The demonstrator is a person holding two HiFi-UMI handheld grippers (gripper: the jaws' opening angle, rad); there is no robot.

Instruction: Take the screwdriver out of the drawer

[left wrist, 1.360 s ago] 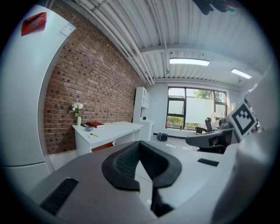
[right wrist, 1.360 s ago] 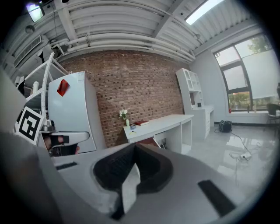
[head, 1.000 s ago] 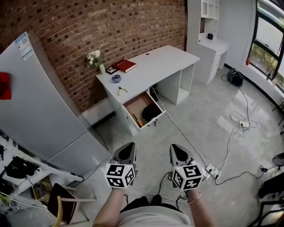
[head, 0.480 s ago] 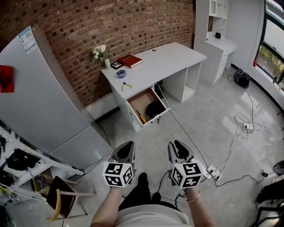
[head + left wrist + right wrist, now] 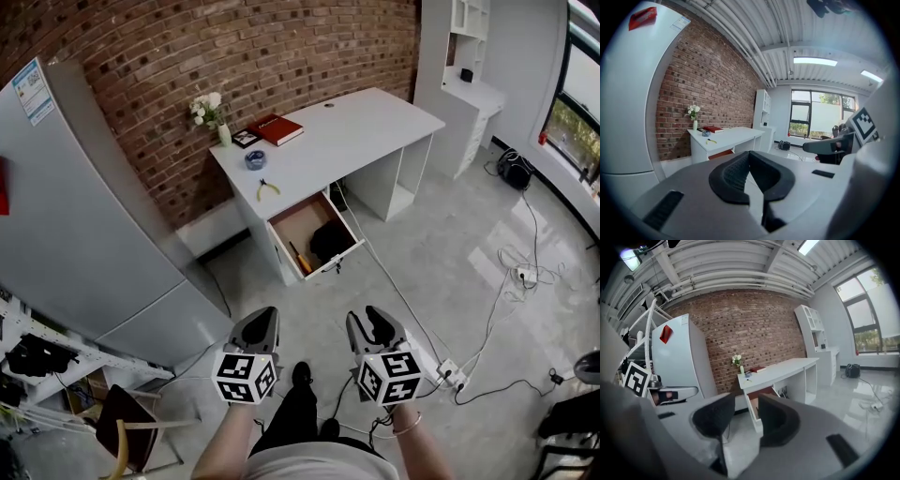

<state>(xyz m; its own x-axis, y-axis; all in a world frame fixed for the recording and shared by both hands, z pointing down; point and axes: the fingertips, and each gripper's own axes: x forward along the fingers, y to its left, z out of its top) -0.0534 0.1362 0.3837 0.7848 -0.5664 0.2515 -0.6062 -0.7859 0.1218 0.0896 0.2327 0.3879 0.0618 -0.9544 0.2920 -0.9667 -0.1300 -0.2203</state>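
The white desk's drawer [image 5: 302, 223] stands pulled open, and the screwdriver [image 5: 300, 258] with an orange handle lies along its left side beside a black object [image 5: 328, 240]. Both grippers hang side by side over the floor, well short of the desk. My left gripper [image 5: 262, 317] is shut with nothing in it; in the left gripper view its tips [image 5: 749, 153] meet. My right gripper [image 5: 367, 319] is opening, and the gap between its jaws [image 5: 746, 401] is empty. The drawer [image 5: 761, 393] shows far off beyond them.
A grey fridge [image 5: 84, 216] stands left of the desk [image 5: 375, 127]. On the desk lie pliers [image 5: 269, 188], a blue roll [image 5: 250, 160], a red book [image 5: 277, 128] and a flower vase [image 5: 221, 129]. Cables and a power strip [image 5: 450, 372] cross the floor at right. A chair [image 5: 131, 427] is at lower left.
The desk and drawer have come a little nearer as both grippers moved towards them. The right jaws went from shut to parted; the left stayed shut.
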